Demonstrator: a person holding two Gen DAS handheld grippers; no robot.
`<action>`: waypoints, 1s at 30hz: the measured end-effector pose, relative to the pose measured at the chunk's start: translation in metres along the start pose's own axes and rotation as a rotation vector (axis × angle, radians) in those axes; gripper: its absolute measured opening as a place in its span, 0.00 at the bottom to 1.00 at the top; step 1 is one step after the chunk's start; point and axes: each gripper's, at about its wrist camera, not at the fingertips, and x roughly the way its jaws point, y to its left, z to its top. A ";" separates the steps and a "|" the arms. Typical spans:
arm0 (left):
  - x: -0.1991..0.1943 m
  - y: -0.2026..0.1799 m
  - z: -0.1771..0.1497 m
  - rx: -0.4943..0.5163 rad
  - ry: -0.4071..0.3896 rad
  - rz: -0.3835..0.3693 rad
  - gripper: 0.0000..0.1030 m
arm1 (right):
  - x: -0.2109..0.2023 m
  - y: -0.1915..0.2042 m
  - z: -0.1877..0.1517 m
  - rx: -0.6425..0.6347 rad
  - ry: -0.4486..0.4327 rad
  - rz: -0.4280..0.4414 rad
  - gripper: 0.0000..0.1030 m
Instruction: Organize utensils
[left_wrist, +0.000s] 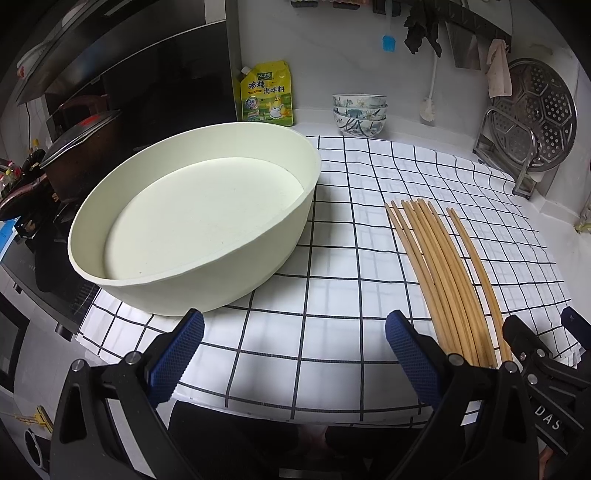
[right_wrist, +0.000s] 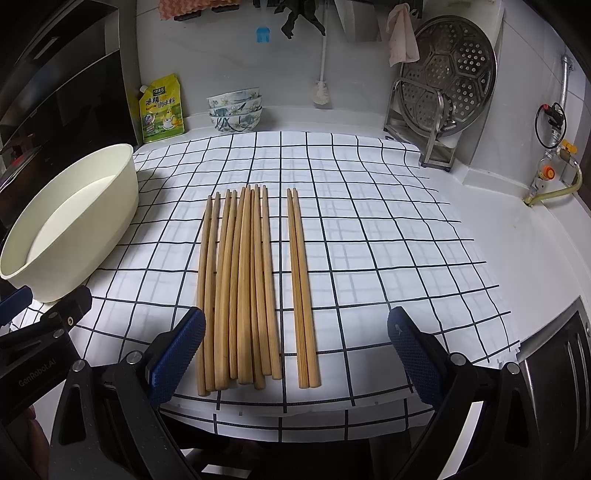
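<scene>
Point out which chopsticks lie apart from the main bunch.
The pair of chopsticks on the right side, two sticks lying side by side. A strip of bare checked cloth separates them from the larger bunch of chopsticks to their left.

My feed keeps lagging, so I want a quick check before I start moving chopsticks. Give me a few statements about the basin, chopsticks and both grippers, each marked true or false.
1. The cream oval plastic basin already holds chopsticks. False: its inside shows nothing.
2. The wooden chopsticks lie on the black-and-white checked cloth, with a pair of chopsticks set apart from the larger bunch of chopsticks. True.
3. The right gripper is shut on a chopstick. False: its blue-padded fingers stand wide apart, holding nothing.
4. The left gripper is open. True.
5. The stacked floral bowls sit on the cloth. False: they sit on the counter behind it.
</scene>
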 end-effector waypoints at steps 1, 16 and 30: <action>0.000 0.000 0.000 0.001 0.001 -0.002 0.94 | 0.000 0.000 0.001 0.000 0.000 0.000 0.92; 0.001 0.000 -0.003 -0.002 0.001 -0.008 0.94 | 0.000 -0.002 0.000 0.008 0.003 0.005 0.92; 0.005 -0.006 -0.004 0.011 0.005 -0.015 0.94 | 0.007 -0.009 0.001 0.021 0.017 0.033 0.92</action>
